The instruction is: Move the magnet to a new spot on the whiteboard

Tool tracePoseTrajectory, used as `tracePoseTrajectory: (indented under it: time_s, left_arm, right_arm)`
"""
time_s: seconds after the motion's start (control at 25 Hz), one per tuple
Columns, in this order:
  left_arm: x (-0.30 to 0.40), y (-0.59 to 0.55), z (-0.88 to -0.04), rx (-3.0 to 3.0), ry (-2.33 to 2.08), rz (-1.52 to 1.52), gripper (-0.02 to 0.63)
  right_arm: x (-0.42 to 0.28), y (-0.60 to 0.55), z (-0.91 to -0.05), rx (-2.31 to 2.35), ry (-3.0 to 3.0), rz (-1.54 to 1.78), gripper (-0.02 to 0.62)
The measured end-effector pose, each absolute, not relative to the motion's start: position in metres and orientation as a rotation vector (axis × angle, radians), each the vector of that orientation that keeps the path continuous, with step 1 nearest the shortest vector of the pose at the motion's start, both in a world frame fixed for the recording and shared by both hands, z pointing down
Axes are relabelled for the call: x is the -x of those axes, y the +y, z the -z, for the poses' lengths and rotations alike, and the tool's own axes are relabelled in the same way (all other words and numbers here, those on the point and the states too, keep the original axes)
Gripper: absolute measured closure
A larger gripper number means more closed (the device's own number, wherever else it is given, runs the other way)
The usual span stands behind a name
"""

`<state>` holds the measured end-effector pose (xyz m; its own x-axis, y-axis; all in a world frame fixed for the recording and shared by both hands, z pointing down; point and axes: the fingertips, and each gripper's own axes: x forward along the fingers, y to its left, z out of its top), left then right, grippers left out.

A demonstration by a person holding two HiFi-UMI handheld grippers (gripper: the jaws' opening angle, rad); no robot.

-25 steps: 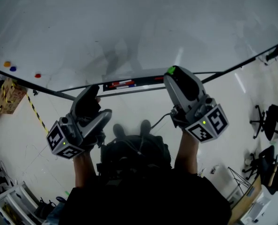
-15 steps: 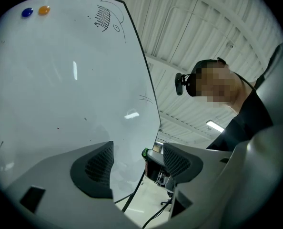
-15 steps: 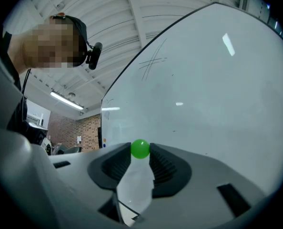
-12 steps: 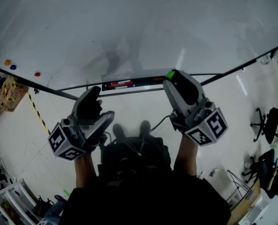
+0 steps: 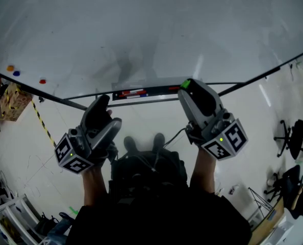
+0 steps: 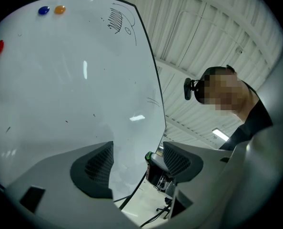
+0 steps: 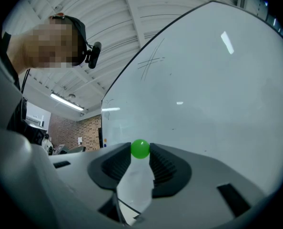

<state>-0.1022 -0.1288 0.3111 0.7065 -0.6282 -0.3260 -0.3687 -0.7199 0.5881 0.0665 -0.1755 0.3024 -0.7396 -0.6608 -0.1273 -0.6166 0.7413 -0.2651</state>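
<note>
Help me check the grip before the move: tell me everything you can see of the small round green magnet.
The small round green magnet is a smooth, glossy, plastic-looking ball or dome. It sits at the tips of the right gripper, pinched between its two dark ribbed pads. Behind it spreads the white whiteboard; whether it touches the board cannot be told. In the head view it shows near the board's lower edge.

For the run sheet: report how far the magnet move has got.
Done: the right gripper is shut on the green magnet. In hand: it holds the magnet close to the whiteboard; contact cannot be told. To do: set it on a new spot and release. The left gripper is open and empty.
</note>
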Motion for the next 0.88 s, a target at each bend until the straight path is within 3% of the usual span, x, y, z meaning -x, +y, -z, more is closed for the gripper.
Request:
tracePoseTrajectory:
  time_s: [0.48, 0.88]
  left_arm:
    - [0.115, -0.128, -0.312, -2.416, -0.788, 0.744, 0.268]
    - [0.123, -0.129, -0.314, -2.484, -0.839, 0.706, 0.268]
  right_arm:
    - [-0.057, -0.195, -0.308, 1.130, 2.740, 0.255, 0.446]
    - [-0.032, -0.250, -0.298, 1.548, 2.781, -0.183, 0.446]
